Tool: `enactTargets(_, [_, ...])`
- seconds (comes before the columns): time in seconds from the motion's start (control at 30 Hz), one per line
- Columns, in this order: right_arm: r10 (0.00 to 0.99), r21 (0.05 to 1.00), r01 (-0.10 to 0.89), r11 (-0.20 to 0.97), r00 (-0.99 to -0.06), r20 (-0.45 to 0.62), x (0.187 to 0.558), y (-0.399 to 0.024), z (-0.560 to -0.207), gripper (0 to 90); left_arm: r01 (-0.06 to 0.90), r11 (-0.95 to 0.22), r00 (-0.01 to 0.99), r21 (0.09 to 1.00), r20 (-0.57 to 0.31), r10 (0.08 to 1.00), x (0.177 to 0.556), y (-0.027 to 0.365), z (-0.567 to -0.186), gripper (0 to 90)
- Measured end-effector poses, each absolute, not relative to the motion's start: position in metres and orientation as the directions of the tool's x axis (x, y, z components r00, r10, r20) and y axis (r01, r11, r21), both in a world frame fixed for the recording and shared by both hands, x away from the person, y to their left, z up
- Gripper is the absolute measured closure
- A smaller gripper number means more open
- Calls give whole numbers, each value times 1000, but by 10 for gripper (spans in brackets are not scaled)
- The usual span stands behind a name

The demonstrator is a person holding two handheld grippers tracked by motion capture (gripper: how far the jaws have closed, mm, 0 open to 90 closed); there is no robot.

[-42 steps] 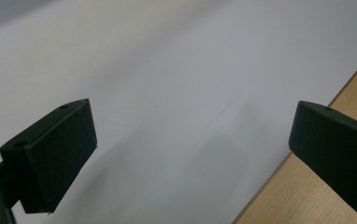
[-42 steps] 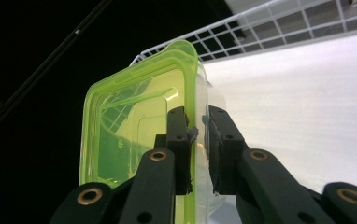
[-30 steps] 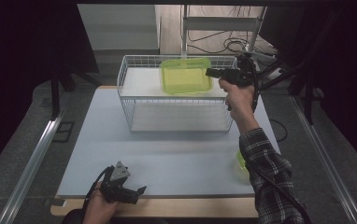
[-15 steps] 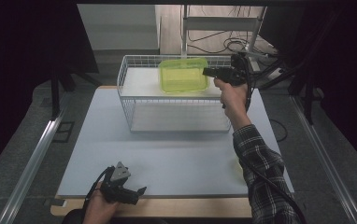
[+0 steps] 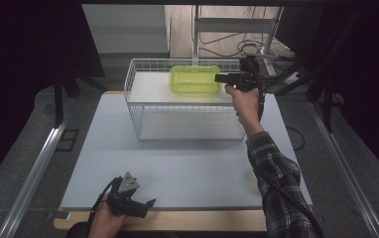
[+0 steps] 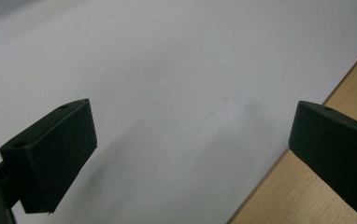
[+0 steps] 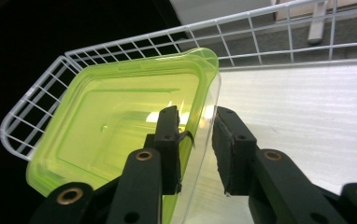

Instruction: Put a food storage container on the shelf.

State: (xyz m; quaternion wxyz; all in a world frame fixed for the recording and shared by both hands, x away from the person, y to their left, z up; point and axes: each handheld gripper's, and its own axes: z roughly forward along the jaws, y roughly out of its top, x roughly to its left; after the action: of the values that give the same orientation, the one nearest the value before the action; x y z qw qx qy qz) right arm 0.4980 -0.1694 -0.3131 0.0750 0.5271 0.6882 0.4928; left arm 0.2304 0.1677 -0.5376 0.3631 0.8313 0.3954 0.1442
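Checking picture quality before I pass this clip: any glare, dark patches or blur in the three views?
High view: surroundings fall to black, the table is evenly lit, and the green tub in the wire basket is sharp. Left gripper view: soft focus, with a faint streak of shadow on the pale surface. Right gripper view: bright glare on the basket floor, black left background.
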Motion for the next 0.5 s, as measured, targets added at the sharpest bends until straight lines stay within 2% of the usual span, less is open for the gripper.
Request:
enactTargets(0.2, [802, 753, 658, -16, -441, 403, 504, -167, -316, 650, 553, -426, 648, 716, -48, 760, 230, 167, -538, 10])
enactTargets(0.27, [820, 765, 644, 10, -444, 362, 505, -165, -315, 584, 553, -426, 648, 716, -48, 760, 230, 167, -538, 10])
enactTargets(0.3, [832, 774, 632, 33, -446, 330, 506, -163, -314, 574, 554, -427, 648, 715, -48, 760, 230, 167, -538, 10])
enactTargets(0.5, [840, 786, 616, 58, -455, 295, 504, -161, -313, 542, 552, -427, 649, 716, -48, 759, 230, 167, -538, 10])
